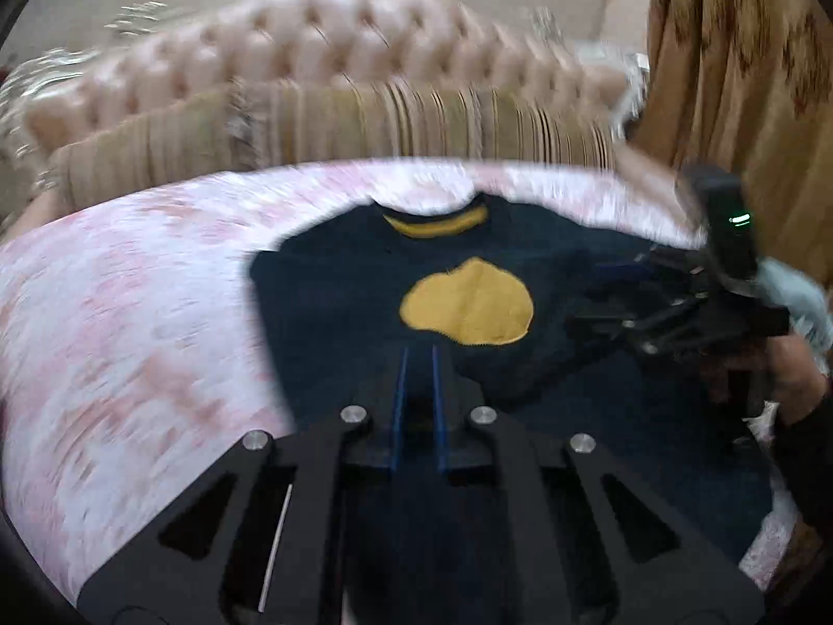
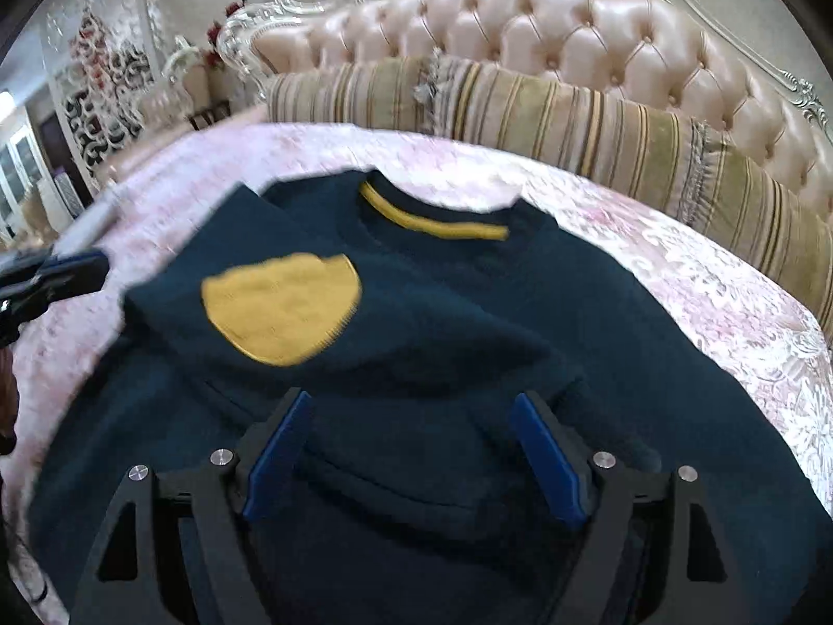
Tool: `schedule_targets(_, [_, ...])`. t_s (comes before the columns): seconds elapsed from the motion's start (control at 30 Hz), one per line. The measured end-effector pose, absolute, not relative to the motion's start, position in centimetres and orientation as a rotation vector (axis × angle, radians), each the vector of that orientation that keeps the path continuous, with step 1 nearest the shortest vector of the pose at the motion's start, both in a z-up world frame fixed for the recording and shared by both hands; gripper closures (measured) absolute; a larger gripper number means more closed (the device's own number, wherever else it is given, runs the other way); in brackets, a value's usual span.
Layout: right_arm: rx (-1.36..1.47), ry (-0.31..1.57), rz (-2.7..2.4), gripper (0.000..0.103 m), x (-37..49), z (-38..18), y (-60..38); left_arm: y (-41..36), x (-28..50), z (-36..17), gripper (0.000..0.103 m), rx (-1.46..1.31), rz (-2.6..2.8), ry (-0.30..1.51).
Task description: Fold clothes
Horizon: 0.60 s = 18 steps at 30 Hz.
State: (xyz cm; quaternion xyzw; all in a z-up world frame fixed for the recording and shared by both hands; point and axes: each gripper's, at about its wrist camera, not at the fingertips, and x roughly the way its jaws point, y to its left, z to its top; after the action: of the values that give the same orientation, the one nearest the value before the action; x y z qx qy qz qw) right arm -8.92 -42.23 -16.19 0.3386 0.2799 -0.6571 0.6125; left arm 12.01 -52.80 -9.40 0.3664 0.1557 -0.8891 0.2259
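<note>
Item: navy sweater [image 2: 468,312] with yellow patch [image 2: 281,307], spread mid-frame on the pink bedspread [image 2: 703,281], one side already laid over, we judge to narrow it for folding. Left tongs [image 1: 419,351] stand closed; whether cloth is pinched we cannot tell through blur. Right tongs [image 2: 411,406] gape wide above the lower hem, gripping nothing; sleeves hidden.
</note>
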Motion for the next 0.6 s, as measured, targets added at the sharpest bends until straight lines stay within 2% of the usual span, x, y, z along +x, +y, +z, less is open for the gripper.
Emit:
schedule_targets(0.17, [0.756,0.731,-1.525,0.022,-8.1,-16.4,-41.6,-54.1,8.8,-13.2,0.094,1.186,-2.373,0.338])
schedule_targets(0.33, [0.755,0.717,-1.519,0.022,-8.5,-16.9,-41.8,-55.5,10.4,-12.3,0.093,1.101,-2.453,0.554])
schedule_targets(0.43, [0.759,0.707,-1.512,0.022,-8.6,-16.8,-41.7,-57.2,11.4,-10.6,0.093,1.021,-2.408,0.503])
schedule_targets(0.6, [0.757,0.702,-1.514,0.022,-8.5,-16.9,-41.6,-62.1,10.7,-11.4,0.093,1.019,-2.315,0.485])
